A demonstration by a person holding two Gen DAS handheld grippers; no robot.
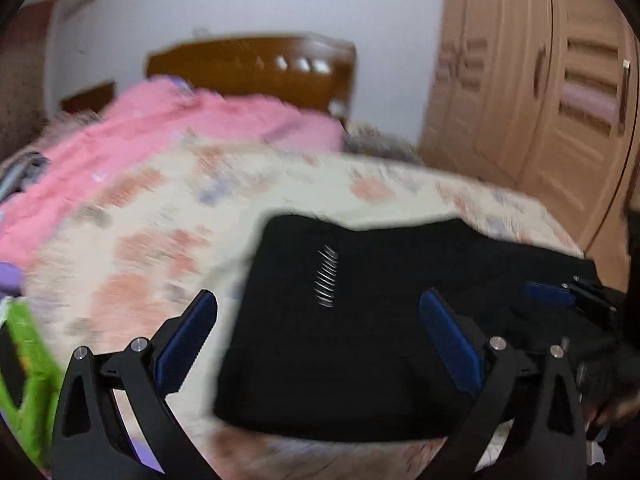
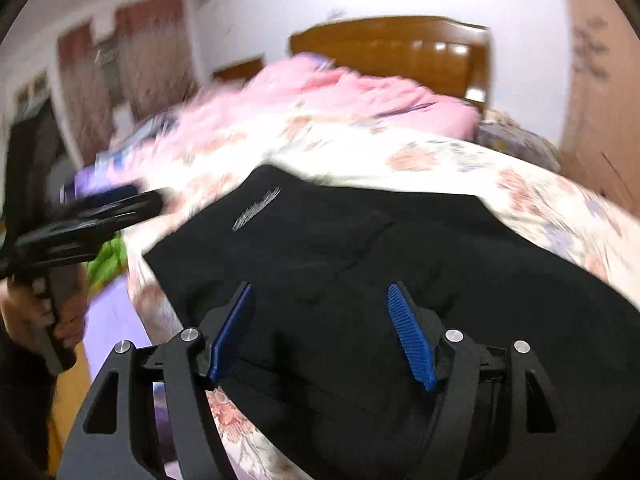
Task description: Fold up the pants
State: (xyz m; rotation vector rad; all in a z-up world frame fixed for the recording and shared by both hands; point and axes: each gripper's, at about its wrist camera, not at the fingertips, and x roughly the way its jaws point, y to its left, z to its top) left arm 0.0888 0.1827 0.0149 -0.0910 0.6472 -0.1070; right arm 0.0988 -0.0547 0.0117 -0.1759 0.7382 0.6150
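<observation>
The black pants [image 1: 360, 340] lie folded in a compact rectangle on the flowered bedspread [image 1: 160, 220], with a small white logo on top. My left gripper [image 1: 320, 312] is open and empty, held above the pants' left part. My right gripper [image 2: 320, 300] is open and empty above the near part of the pants [image 2: 360, 260]. The right gripper also shows at the right edge of the left wrist view [image 1: 568, 292]. The left gripper shows blurred at the left of the right wrist view [image 2: 100, 212], held in a hand.
A pink blanket [image 1: 180, 132] is bunched toward the wooden headboard [image 1: 256, 68]. A wooden wardrobe [image 1: 540, 100] stands right of the bed. Green and purple items [image 1: 24, 360] lie at the bed's left edge. The bedspread [image 2: 520, 184] extends beyond the pants.
</observation>
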